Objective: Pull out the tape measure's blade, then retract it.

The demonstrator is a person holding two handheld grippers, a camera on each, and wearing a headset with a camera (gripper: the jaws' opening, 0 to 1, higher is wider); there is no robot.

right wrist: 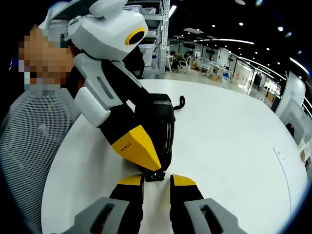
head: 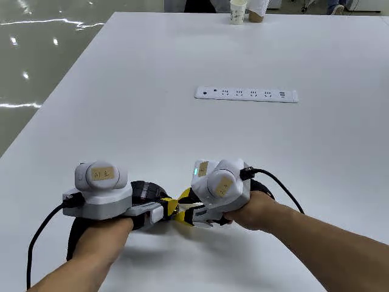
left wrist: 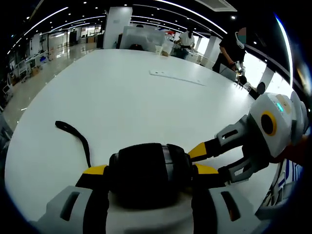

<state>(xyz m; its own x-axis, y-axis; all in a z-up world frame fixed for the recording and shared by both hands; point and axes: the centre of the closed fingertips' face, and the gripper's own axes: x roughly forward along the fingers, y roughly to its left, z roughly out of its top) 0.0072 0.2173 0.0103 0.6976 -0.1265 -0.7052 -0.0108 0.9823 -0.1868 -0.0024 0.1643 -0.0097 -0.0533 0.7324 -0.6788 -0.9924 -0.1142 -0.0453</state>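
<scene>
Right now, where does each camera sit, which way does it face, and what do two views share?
Head view: on the headset, looking down at the table; forearms show behind the left tool and right tool.
Left gripper view: on the left tool, facing across the table; its jaws clamp the tape measure.
Right gripper view: on the right tool, facing the left tool; its jaws flank the blade hook.
Shared: both gripper views show the tape measure.

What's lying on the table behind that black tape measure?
A black strap curls on the white table, a power strip farther back. The tape measure hides the spot beneath itself.
</scene>
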